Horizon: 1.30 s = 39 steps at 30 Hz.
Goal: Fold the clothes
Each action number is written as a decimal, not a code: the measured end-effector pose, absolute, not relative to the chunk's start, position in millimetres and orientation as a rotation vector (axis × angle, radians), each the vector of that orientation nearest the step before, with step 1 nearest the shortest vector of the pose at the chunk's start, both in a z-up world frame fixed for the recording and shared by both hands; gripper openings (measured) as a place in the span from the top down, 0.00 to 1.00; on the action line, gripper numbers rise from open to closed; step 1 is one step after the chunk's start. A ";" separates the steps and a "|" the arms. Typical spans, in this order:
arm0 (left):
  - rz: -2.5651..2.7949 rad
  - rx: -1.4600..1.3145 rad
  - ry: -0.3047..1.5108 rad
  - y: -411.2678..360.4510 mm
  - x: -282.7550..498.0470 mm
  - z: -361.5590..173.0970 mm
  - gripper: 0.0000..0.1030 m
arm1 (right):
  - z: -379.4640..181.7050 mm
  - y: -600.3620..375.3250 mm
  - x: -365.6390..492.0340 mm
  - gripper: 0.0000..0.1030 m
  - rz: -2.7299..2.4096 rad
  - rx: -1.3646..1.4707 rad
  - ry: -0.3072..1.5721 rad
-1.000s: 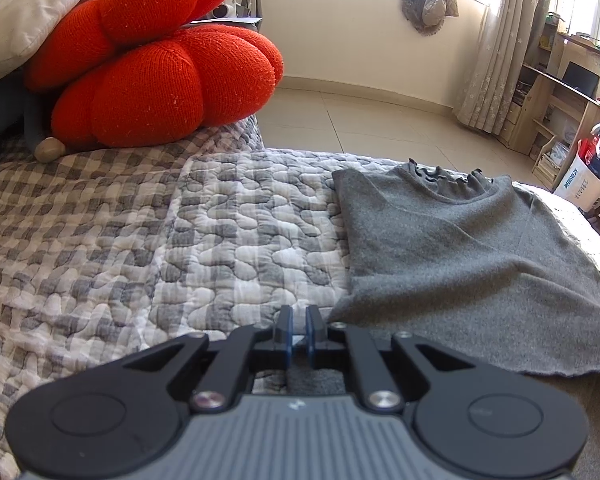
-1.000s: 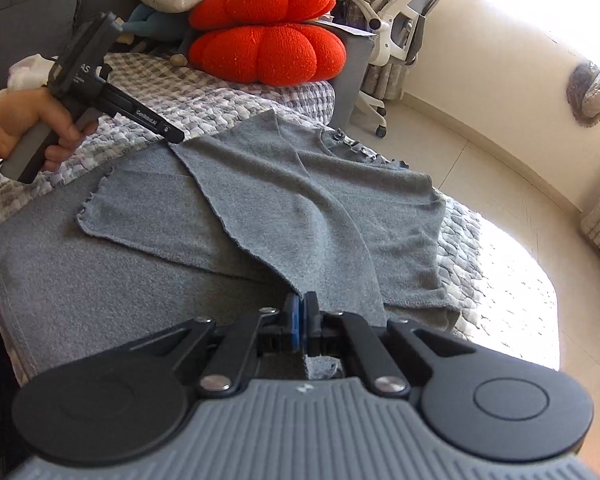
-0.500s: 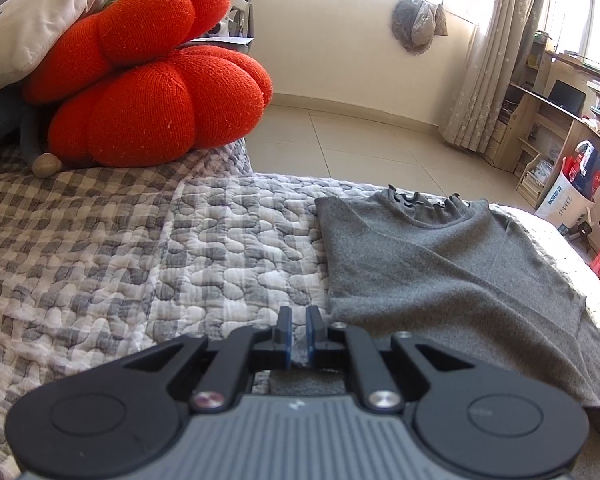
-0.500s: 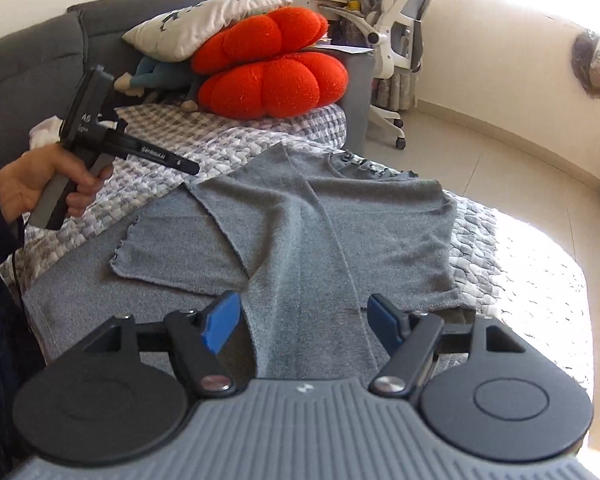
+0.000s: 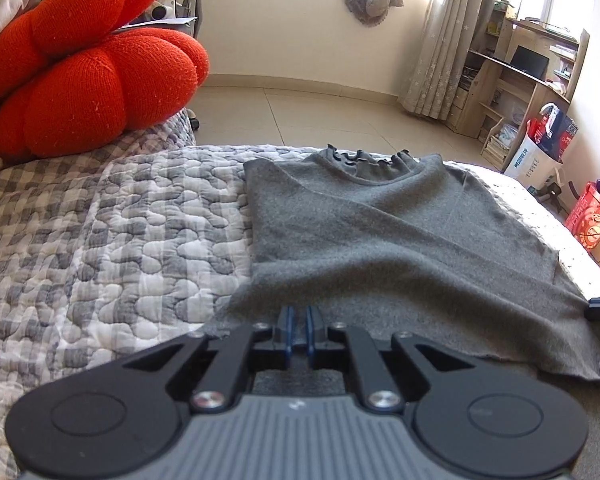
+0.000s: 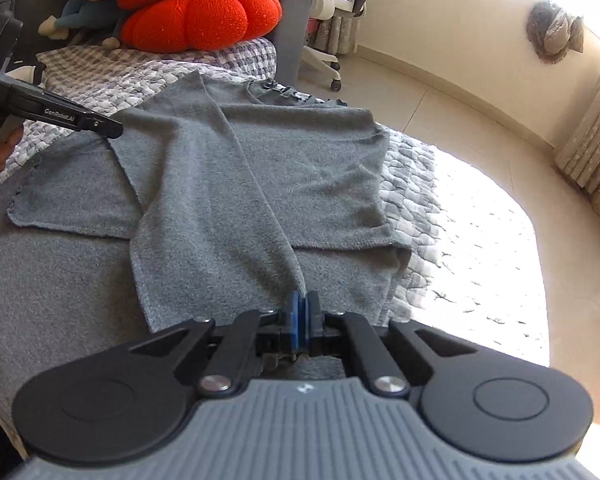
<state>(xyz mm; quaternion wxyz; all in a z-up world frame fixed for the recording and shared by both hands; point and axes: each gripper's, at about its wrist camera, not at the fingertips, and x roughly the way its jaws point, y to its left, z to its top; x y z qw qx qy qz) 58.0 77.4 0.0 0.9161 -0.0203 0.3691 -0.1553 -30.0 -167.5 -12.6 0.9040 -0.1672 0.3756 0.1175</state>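
Note:
A grey knit sweater [image 5: 380, 232] lies partly folded on a quilted bed cover, its ruffled collar [image 5: 364, 158] at the far end. My left gripper [image 5: 298, 318] is shut on the sweater's near left edge. In the right wrist view the sweater [image 6: 260, 184] has both sides folded inward, with a sleeve [image 6: 72, 200] lying across to the left. My right gripper [image 6: 300, 306] is shut on a ridge of the sweater's fabric at the near hem. The left gripper [image 6: 116, 130] shows there too, pinching the sweater's left side.
The grey checked quilt [image 5: 100, 232] covers the bed. An orange pumpkin cushion [image 5: 84, 68] and a white pillow sit at the bed's head. A white office chair [image 6: 332, 4] stands beyond the bed. A wooden desk [image 5: 520, 80] and bags stand at the right wall.
My right gripper opened half a second ago, then shut again on the sweater's near hem. My left gripper stayed shut on the fabric and moved right over the sweater.

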 end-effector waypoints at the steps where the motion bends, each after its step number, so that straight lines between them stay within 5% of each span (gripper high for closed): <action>1: -0.316 -0.047 0.763 79.2 58.5 0.2 0.92 | -12.5 -171.1 -29.1 0.99 0.207 -0.359 0.767; 6: -0.316 -0.047 0.766 80.9 58.0 0.3 0.92 | -26.4 -176.5 -21.7 0.98 0.211 -0.362 0.782; 10: -0.317 -0.064 0.770 83.2 58.6 0.9 0.92 | -9.0 -162.1 -36.3 0.82 0.230 -0.422 0.648; 13: -0.318 -0.078 0.773 85.2 58.7 1.3 0.92 | 7.1 -145.0 -52.7 0.54 0.397 -0.384 0.554; 14: -0.318 -0.081 0.774 85.5 58.9 1.2 0.92 | 8.7 -136.1 -56.9 0.51 0.471 -0.372 0.542; 24: -0.313 -0.092 0.778 87.7 58.7 1.5 0.92 | -30.5 -85.4 -44.0 0.56 0.543 -0.503 0.682; 25: -0.306 -0.086 0.775 87.7 58.7 1.7 0.92 | -29.8 -87.8 -42.0 0.70 0.541 -0.486 0.689; 26: -0.298 -0.077 0.772 87.4 58.7 1.8 0.92 | -28.8 -89.5 -41.2 0.94 0.533 -0.475 0.693; 27: -0.285 -0.058 0.768 86.8 58.7 1.9 0.92 | -27.8 -90.8 -41.2 0.99 0.521 -0.469 0.692; 39: -0.240 -0.111 0.745 104.5 58.6 9.2 0.92 | -13.8 -101.4 -48.2 0.98 0.552 -0.360 0.714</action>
